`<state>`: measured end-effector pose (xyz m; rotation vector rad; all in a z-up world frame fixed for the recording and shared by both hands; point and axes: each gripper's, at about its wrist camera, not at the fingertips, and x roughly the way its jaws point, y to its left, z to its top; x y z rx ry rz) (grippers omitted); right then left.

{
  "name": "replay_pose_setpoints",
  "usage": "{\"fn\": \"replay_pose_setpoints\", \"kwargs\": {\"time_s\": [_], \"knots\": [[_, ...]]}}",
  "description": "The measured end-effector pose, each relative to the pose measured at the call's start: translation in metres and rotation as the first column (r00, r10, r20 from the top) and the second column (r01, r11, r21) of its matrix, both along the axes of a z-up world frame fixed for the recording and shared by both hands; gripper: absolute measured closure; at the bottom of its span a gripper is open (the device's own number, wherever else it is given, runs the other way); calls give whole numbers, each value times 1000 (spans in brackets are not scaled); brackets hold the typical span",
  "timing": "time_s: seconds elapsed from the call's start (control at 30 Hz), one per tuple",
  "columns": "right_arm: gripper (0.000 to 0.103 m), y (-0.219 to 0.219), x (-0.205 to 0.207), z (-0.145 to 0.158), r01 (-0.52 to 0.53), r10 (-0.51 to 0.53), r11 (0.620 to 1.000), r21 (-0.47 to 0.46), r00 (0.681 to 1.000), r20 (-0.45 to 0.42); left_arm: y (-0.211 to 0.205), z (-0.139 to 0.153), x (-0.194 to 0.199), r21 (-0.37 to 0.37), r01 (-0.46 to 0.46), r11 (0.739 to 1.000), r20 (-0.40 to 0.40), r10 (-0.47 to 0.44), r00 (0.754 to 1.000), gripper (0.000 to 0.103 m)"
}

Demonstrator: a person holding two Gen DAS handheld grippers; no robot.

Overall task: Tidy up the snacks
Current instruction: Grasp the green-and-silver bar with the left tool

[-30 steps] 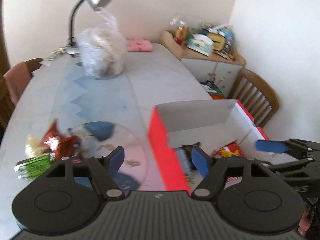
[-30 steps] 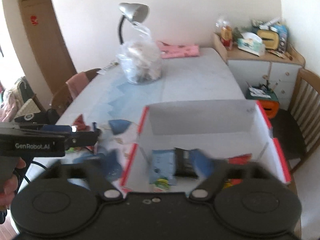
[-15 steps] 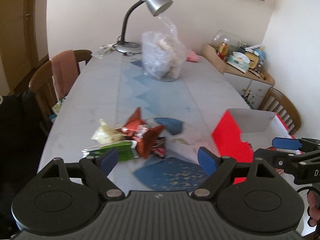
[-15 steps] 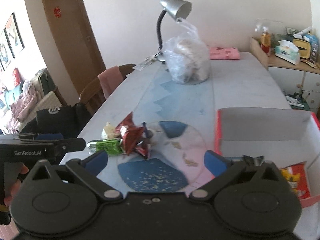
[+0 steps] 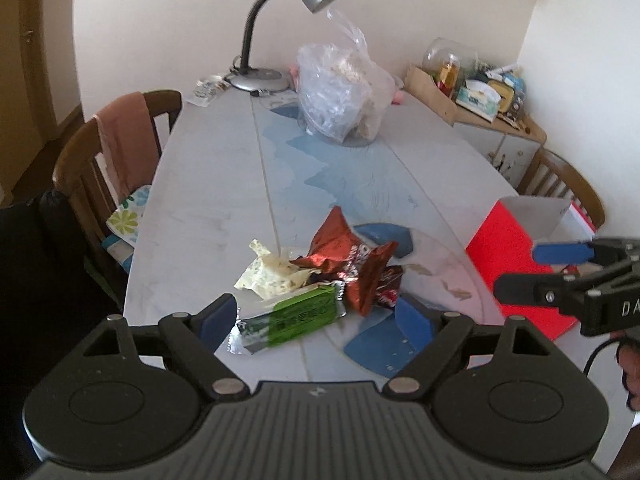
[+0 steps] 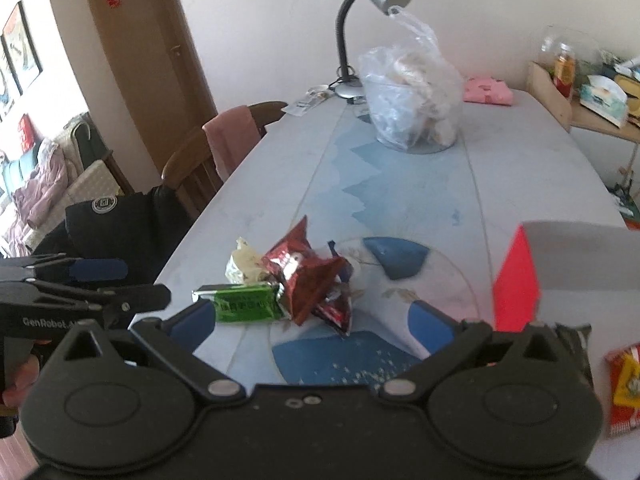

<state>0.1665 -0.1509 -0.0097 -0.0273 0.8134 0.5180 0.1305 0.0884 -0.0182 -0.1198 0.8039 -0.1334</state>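
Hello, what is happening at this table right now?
A person holds a gripper in each hand and is sorting snacks into the red box. Both the left gripper and the right gripper are open and empty, pointed at a small pile on the table: a green packet, a red foil wrapper and a pale wrapper. Nothing is gripped yet. One orange packet already lies in the box.

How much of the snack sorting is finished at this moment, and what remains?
Partly done: an orange packet already lies in the red box. Nothing is in hand; the left gripper and right gripper are open and empty. The green bar, red wrappers and pale wrapper remain on the table.
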Motion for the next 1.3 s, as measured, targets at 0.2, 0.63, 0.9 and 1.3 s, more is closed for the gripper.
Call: {"fn": "replay_pose_setpoints", "kwargs": {"time_s": [0.2, 0.63, 0.9, 1.3], "knots": [[0, 36, 31, -11, -55, 55, 996, -65, 998, -15, 13, -21, 29, -5, 108, 994, -58, -108, 993, 16], [1, 90, 94, -64, -148, 132, 964, -221, 988, -83, 24, -73, 91, 8, 288, 957, -171, -283, 944, 17], [11, 110, 112, -88, -196, 166, 943, -268, 977, -133, 15, -100, 113, 33, 393, 919, -238, -375, 896, 24], [38, 114, 111, -97, -215, 182, 935, -282, 974, -138, 8, -109, 105, 9, 443, 896, -268, -425, 865, 56]]}}
